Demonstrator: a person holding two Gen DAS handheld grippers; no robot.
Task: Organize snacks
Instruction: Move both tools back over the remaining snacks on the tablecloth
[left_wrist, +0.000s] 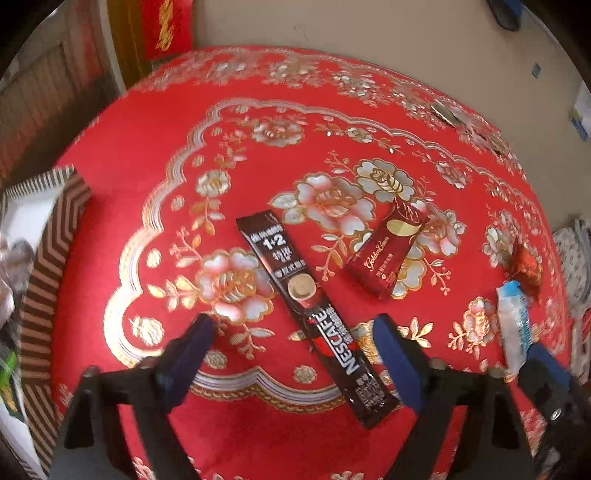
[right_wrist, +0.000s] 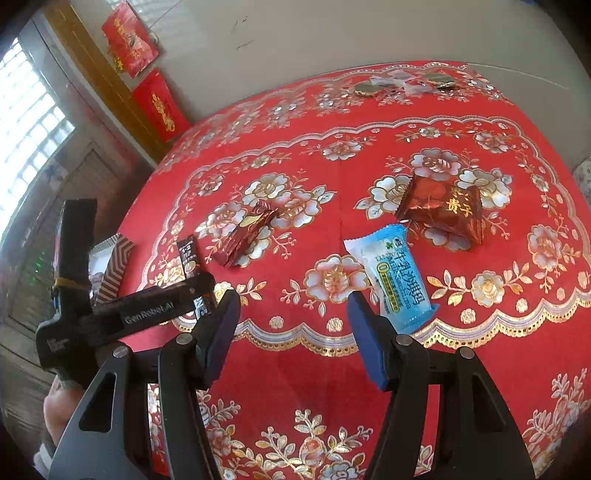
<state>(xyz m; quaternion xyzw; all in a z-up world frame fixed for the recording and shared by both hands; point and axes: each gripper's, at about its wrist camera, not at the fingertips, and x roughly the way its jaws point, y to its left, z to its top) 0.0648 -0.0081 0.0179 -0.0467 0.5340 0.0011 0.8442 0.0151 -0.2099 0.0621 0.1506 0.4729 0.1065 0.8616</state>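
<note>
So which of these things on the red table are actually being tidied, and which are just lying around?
Part of the job:
- long dark Nescafe coffee stick
- red Golden-labelled snack packet
- light blue plastic snack packet
- dark red gold-lettered packet
- striped chevron-patterned box

Just lying about:
- round gold discs at the table's far edge
- red wall hangings
</note>
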